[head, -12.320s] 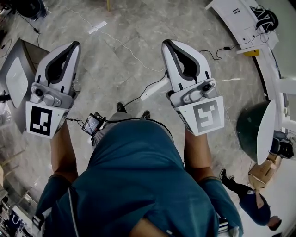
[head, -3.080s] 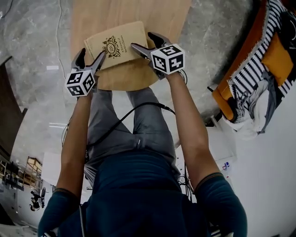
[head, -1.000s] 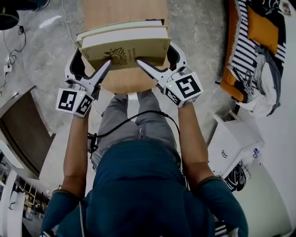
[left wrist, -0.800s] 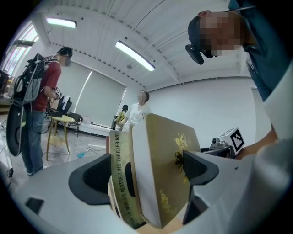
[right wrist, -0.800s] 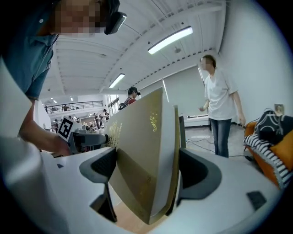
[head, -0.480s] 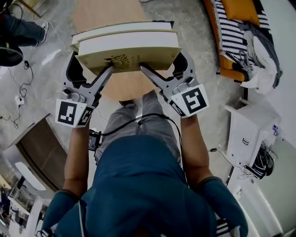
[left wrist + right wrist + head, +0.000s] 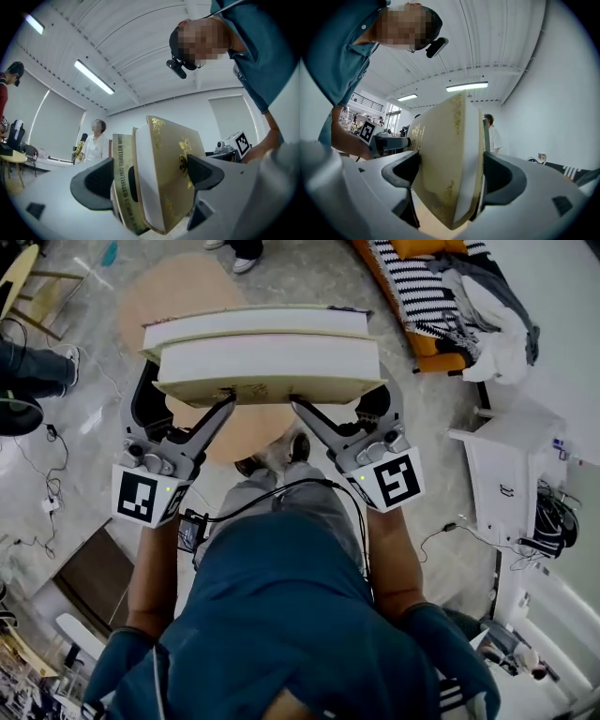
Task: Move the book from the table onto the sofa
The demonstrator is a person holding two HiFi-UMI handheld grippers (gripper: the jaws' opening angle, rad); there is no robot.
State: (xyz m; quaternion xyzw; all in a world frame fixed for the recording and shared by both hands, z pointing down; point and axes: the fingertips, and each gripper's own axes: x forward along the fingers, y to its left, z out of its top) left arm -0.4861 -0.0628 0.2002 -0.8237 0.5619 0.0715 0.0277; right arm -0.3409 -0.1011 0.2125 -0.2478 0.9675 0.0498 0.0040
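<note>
Head view: hardback book (image 7: 267, 357) aloft at 12 o'clock, over round bench (image 7: 173, 292); sofa (image 7: 412, 287) at 1 o'clock. Left claw (image 7: 150, 176) and right claw (image 7: 451, 172) each clamp its near edge. Judged heavy, stiff, glossy; grip deep, both sides.

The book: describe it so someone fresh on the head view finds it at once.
Start at the round wooden table near the top of the head view. In front of it, the left gripper and right gripper clamp a thick cream book, gold ornament on its cover. It alone is held in the air, between both grippers.
</note>
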